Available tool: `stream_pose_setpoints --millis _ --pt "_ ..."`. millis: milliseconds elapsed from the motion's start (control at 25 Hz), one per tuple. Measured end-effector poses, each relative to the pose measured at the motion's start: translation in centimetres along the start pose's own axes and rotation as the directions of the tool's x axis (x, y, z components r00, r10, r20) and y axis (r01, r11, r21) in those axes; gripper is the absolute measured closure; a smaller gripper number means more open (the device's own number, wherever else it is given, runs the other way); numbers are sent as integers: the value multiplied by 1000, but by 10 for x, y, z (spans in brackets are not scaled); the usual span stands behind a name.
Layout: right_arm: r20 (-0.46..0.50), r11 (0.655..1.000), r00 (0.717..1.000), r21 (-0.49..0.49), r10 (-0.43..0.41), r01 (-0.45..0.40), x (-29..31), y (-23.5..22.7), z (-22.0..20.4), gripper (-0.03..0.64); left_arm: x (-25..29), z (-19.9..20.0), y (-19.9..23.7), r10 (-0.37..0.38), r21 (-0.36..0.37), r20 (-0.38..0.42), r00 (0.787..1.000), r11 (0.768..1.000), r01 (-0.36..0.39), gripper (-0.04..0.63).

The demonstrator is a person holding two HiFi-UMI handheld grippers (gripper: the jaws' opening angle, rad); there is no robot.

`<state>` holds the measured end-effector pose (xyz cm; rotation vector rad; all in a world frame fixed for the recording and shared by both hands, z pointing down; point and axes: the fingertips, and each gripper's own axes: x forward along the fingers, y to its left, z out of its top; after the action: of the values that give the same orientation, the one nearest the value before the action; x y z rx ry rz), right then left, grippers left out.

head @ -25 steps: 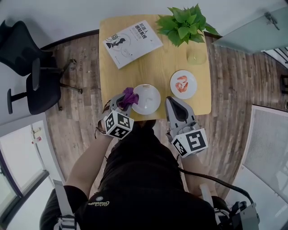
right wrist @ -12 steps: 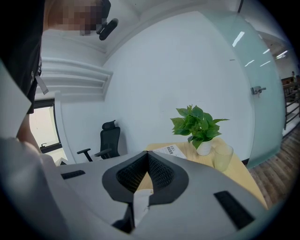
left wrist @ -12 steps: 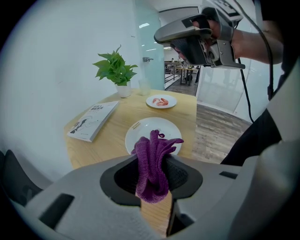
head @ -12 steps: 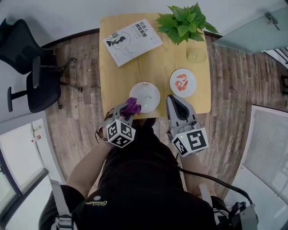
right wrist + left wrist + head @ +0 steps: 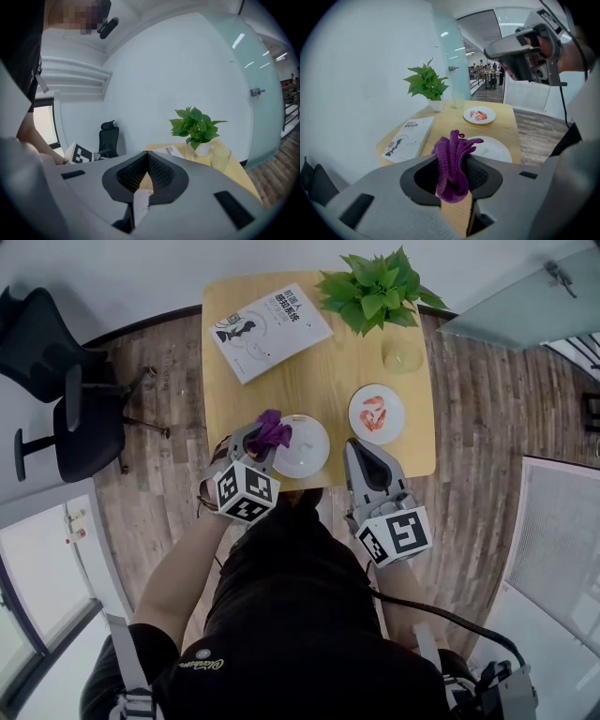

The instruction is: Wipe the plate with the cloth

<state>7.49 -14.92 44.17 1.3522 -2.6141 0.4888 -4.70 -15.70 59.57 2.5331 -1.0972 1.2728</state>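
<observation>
A white plate lies near the front edge of the wooden table. My left gripper is shut on a bunched purple cloth, which sits at the plate's left rim. In the left gripper view the cloth sticks up between the jaws, with the plate just beyond on the right. I cannot tell if the cloth touches the plate. My right gripper is shut with nothing in it, off the plate's right side, at the table's front edge. In its own view the right gripper has its jaws together.
A small plate with red food sits right of the white plate. Further back are a book, a potted plant and a glass. A black office chair stands on the wood floor to the left.
The left gripper with the cloth drew back toward the plate's near-left edge, then moved forward again along the left rim. The right gripper stayed put.
</observation>
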Motion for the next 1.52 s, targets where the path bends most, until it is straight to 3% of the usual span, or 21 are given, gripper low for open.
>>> stream_pose_setpoints --millis 280,880,1520 --pt "-6 1000 1000 7 -13 13 -3 -4 -5 614 41 7 1 -28 48 -35 999 998 30 469" --pt "-12 1000 1000 12 -9 9 -1 -1 -7 614 38 0 -25 -99 73 -60 993 992 104 469" --pt "-9 1000 1000 26 -3 4 1 3 -8 614 7 -19 -83 -265 69 -104 959 960 273 469"
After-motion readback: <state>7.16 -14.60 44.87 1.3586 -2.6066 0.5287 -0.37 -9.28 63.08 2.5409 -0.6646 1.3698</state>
